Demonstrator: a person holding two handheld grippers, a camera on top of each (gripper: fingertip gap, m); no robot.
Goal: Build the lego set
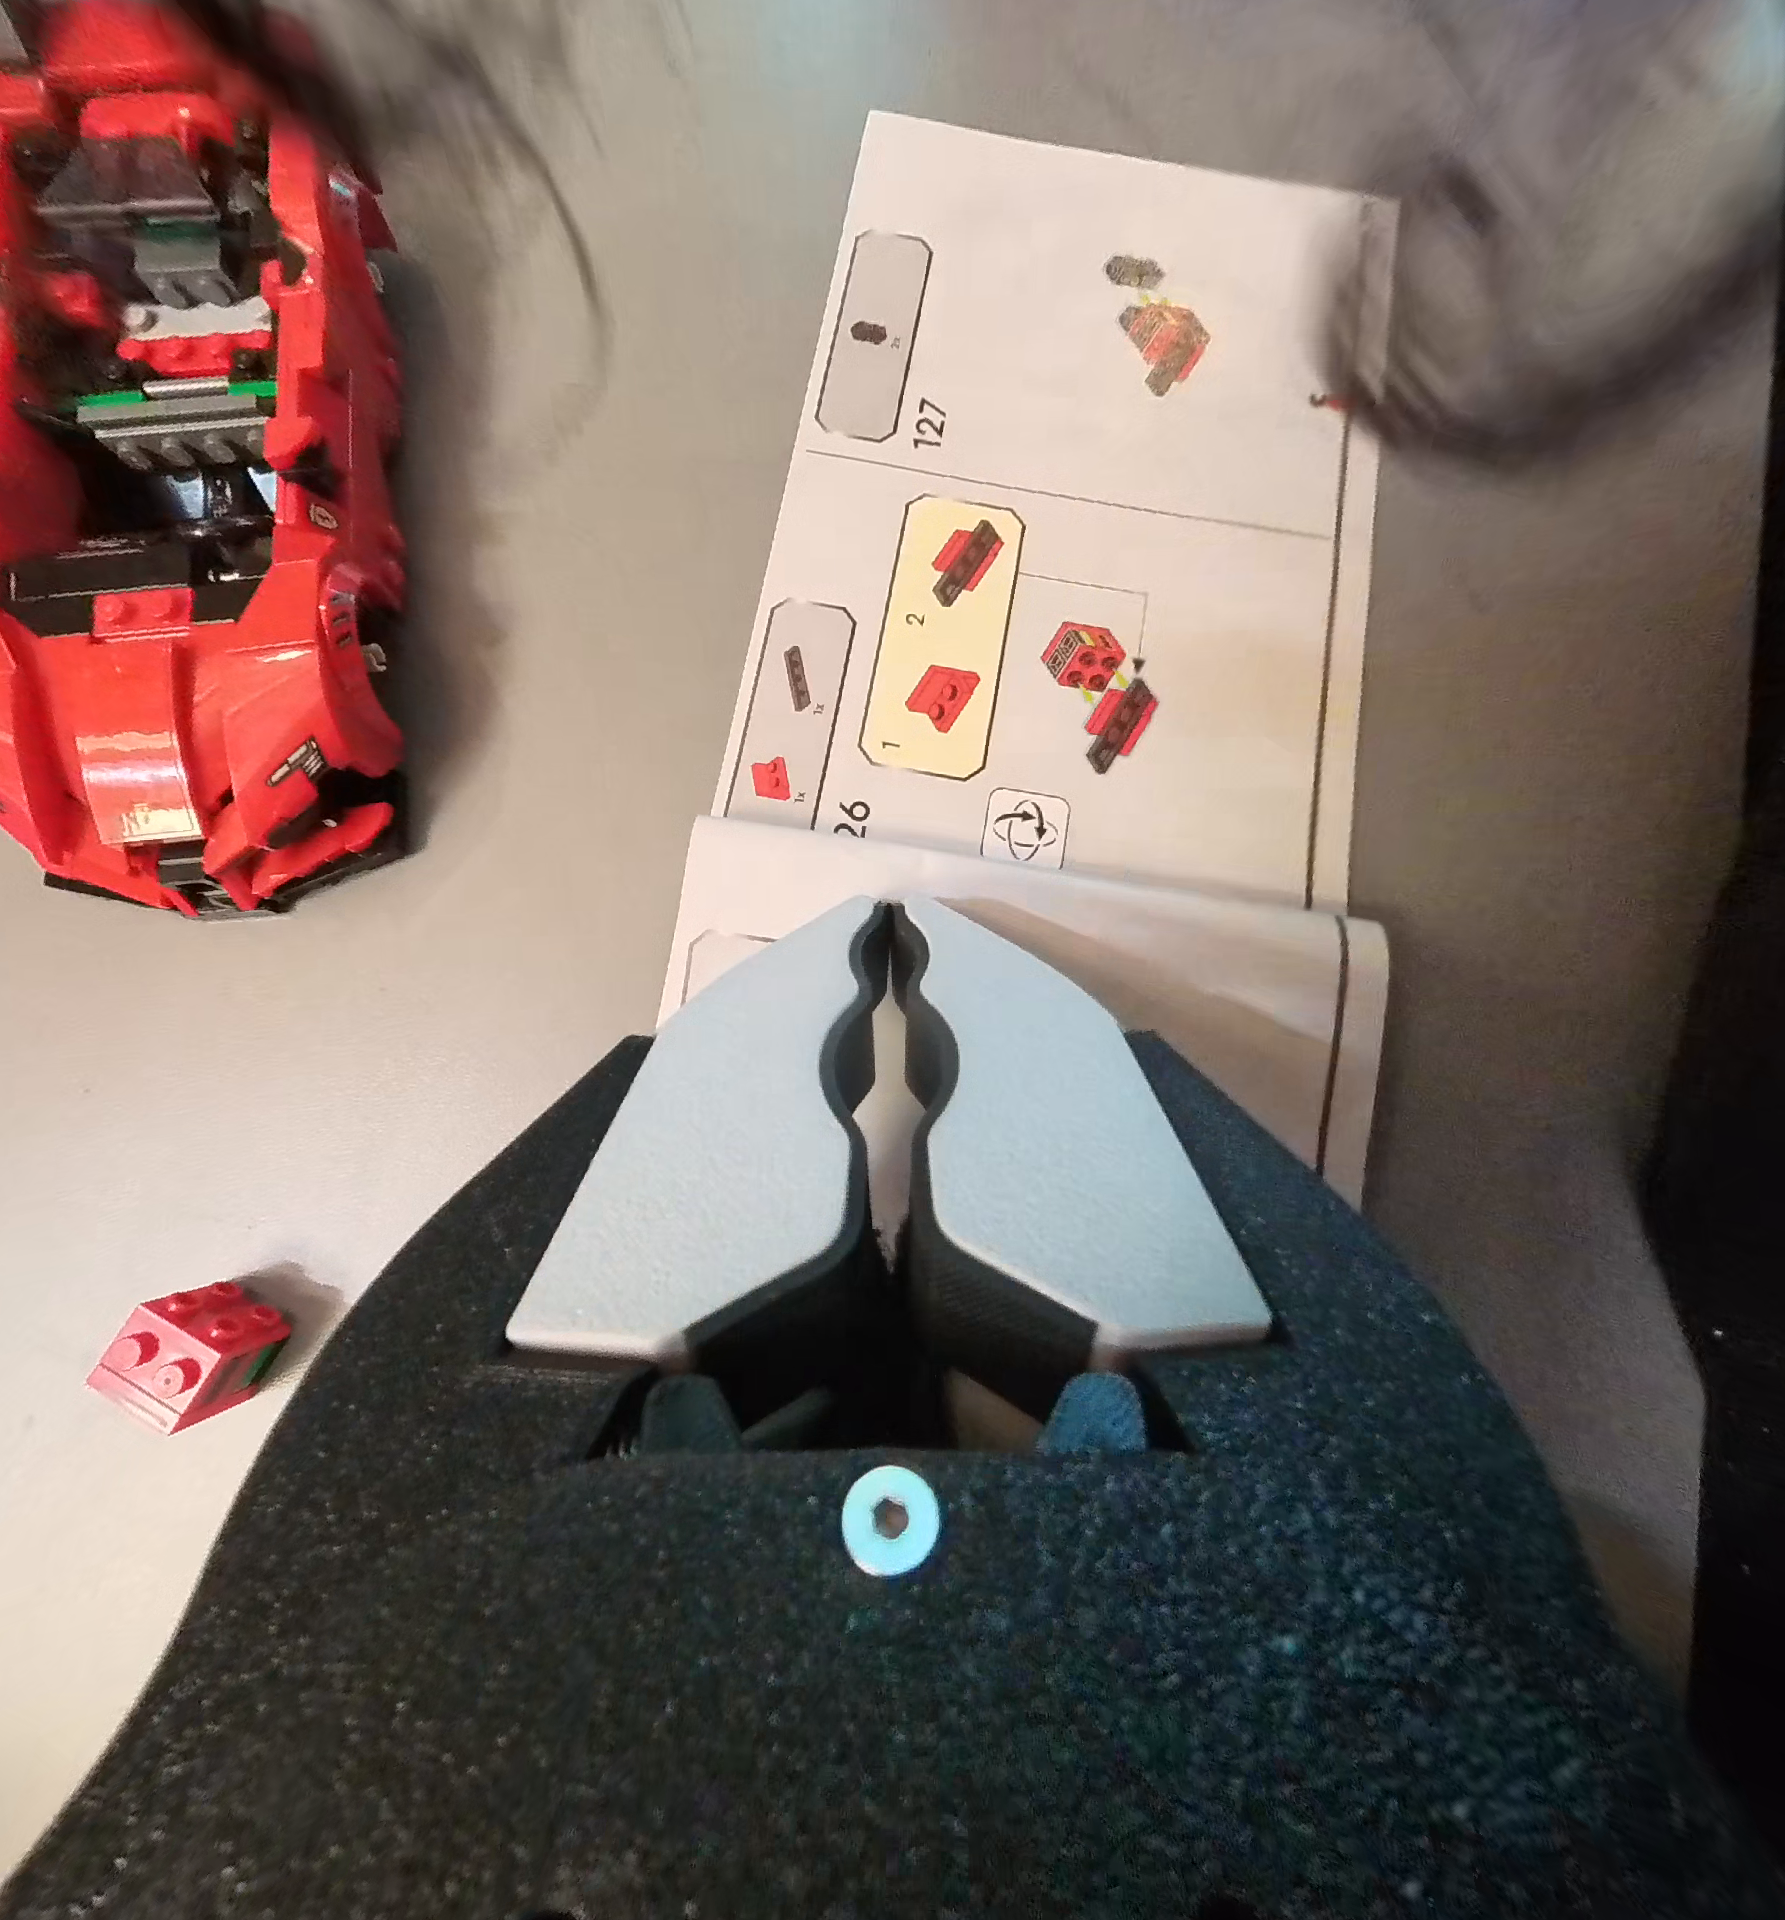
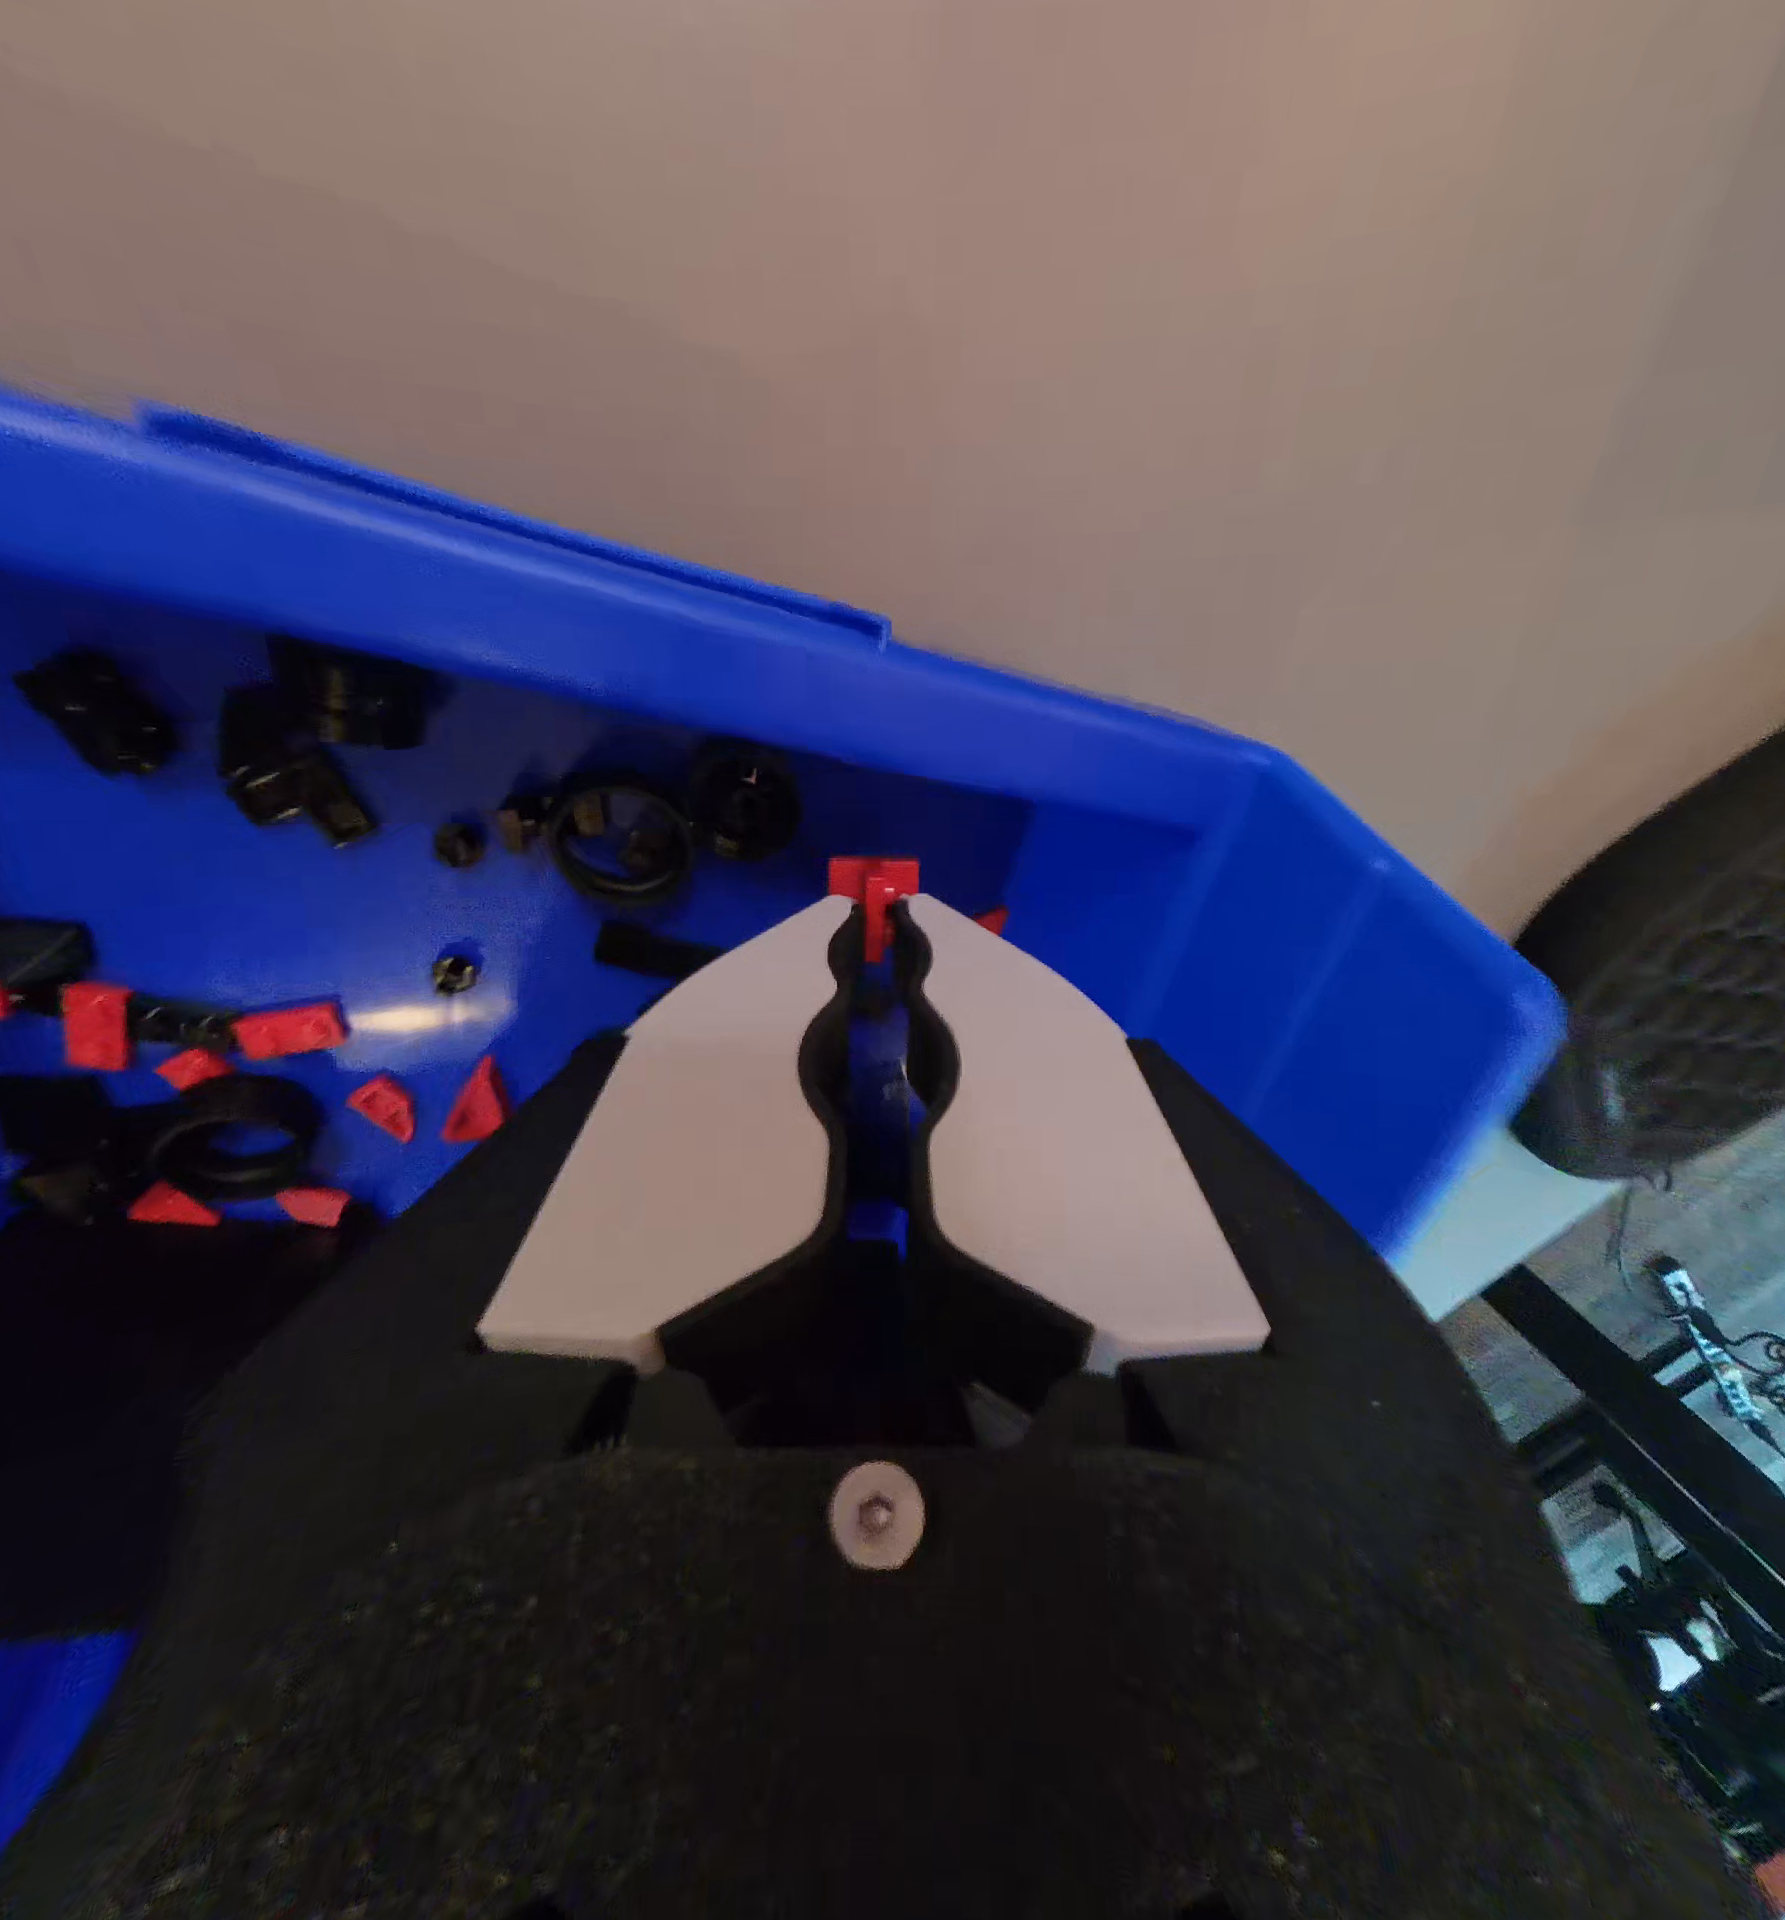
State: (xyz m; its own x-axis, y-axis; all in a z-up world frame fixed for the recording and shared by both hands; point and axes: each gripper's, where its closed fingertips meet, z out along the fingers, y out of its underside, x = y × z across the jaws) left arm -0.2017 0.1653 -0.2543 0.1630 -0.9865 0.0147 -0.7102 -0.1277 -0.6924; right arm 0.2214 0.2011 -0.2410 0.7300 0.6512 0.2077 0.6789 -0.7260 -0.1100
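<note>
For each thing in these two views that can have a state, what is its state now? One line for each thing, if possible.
Left gripper: jaws shut, holding nothing.
Right gripper: jaws shut on a small red lego piece.
Red lego car: partly built, top open.
White paper instruction booklet: open, lying flat.
Small red studded lego block: loose on the table, tilted.
Blue plastic bin: open, holding loose red and black pieces.

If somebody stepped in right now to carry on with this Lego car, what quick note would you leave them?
Left hand-held gripper: shut, empty, over the folded instruction booklet.
Right hand-held gripper: shut on a small red piece, above the blue bin of loose red and black parts.
Red car: largely built, top open, on the grey table.
Small red block assembly: loose on the table, near the left gripper.
Left: probably bring the red piece over and follow the open page.
</note>
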